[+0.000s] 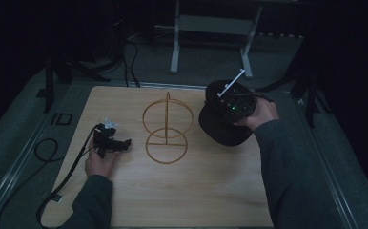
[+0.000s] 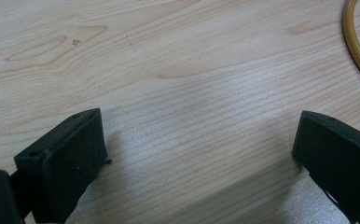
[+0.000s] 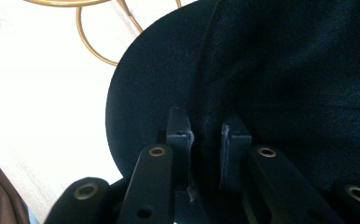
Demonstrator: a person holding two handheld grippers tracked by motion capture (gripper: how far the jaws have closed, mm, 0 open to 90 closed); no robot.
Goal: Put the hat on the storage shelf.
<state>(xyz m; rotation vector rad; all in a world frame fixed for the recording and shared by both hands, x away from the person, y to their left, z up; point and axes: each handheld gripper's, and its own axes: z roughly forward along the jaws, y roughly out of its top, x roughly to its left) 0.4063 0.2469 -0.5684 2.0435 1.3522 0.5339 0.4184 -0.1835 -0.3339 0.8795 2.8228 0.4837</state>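
Nearest the high view's camera, two dark-sleeved forearms enter from the near edge of the wooden table (image 1: 182,191). On the person's left, the left hand (image 1: 99,162) rests on the table top near the left edge, about halfway between the near and far edges, and grips the left gripper (image 1: 120,143), which lies low over the wood with its tips toward the centre. Its cable (image 1: 60,183) runs back along the left edge. Seen in the left gripper view, the jaws of this gripper stand wide apart, with bare wood grain between them and nothing held; a short arc of gold ring (image 2: 357,51) crosses the upper right corner. A gold wire stand (image 1: 167,128) occupies the centre of the table: a flat ring lies on the wood, an upright rod rises from it, and a second ring stands on edge above. Toward the right edge, the right hand (image 1: 260,114) carries the right gripper (image 3: 205,140), with a small green light visible on its body in the high view. Its jaws are closed to a narrow gap and pinch a fold of the black cap (image 3: 262,70) between the pads. The cap (image 1: 222,126) hangs under that gripper, just beside the stand, its lower edge near the table top; contact with the wood cannot be determined.
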